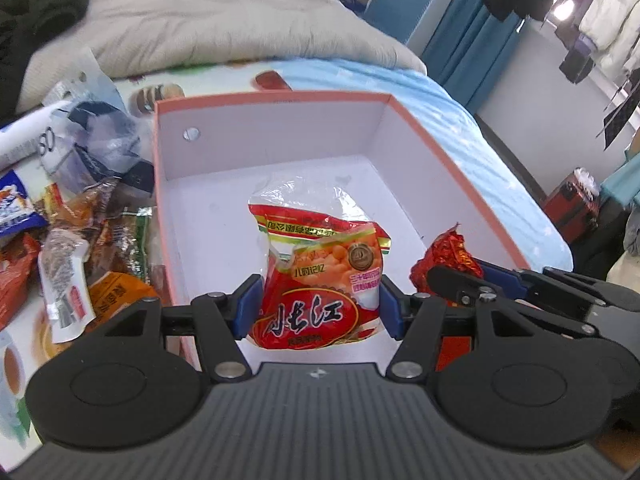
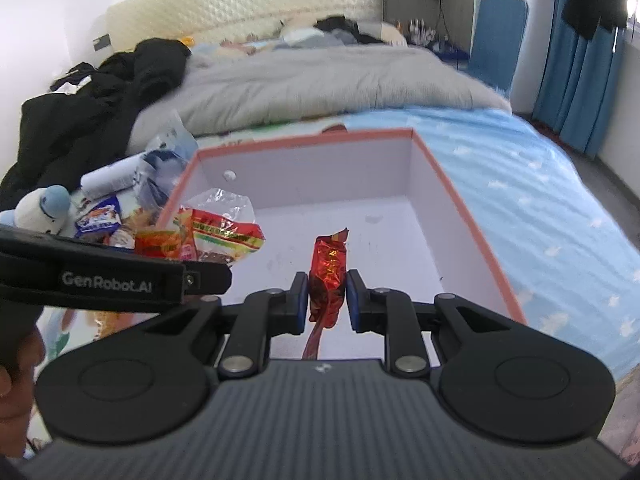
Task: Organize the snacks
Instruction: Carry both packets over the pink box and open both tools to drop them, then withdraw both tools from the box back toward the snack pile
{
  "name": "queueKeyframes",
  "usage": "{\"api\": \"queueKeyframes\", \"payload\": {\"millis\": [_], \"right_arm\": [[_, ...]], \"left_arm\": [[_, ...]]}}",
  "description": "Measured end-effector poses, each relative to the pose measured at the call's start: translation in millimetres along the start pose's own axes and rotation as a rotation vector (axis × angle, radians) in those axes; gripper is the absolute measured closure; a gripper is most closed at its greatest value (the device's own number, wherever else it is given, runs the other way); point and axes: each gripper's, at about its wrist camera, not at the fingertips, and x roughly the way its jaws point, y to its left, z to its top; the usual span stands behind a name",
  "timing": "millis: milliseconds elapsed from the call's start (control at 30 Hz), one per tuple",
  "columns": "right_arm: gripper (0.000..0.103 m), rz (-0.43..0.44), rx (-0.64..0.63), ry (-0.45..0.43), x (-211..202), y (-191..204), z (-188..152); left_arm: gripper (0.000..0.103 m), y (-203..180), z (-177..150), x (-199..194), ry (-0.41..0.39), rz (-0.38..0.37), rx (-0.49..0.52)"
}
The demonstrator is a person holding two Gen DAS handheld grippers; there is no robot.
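An open box with white inside and salmon rim (image 1: 276,100) (image 2: 312,136) sits on the bed. My left gripper (image 1: 316,306) is shut on a red and clear snack bag (image 1: 320,276) and holds it over the box's near end; the bag also shows in the right wrist view (image 2: 220,232). My right gripper (image 2: 328,300) is shut on a red foil snack packet (image 2: 328,272), held upright above the box floor. That packet shows in the left wrist view (image 1: 444,260) at the right.
A pile of loose snack packets (image 1: 68,248) (image 2: 112,220) lies left of the box on the bed. A grey duvet (image 2: 320,84) and black clothes (image 2: 80,116) lie behind. A plush toy (image 2: 40,208) sits at the left. The blue sheet (image 2: 540,200) stretches right.
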Motion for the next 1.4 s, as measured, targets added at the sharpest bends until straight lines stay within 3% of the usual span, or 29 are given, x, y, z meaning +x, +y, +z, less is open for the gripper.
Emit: {"api": "queueKeyframes", "payload": {"millis": [233,367,467,533,900,1400], "right_arm": [[0.079,-0.003,0.025,0.055,32.9,-10.3,-6.3],[0.079,0.023,0.079,0.068,38.8,-21.3,-8.3],[0.062,-0.002,0.099,0.081,40.4,-26.8,-9.3],[0.063,-0.006,0.088,0.076,35.9,-26.3,-8.7],[0.063,0.006,0.090,-0.002,-25.4,-12.8,-10.1],[0.063,0.044,0.063,-0.117,-128.6,30.0,-46.4]], "left_arm": [[0.035,1.8,1.7,23.9,0.030,-0.017,0.004],[0.019,-2.3,3.0,25.9,0.017,0.014,0.035],[0.019,-2.4,3.3,20.2,0.005,-0.010,0.024],[0.019,-3.8,2.6,12.9,-0.008,-0.014,0.026],[0.018,-11.7,-16.4,-73.5,-0.130,-0.010,0.035],[0.018,-16.6,-95.5,-191.5,-0.243,0.016,0.010]]}}
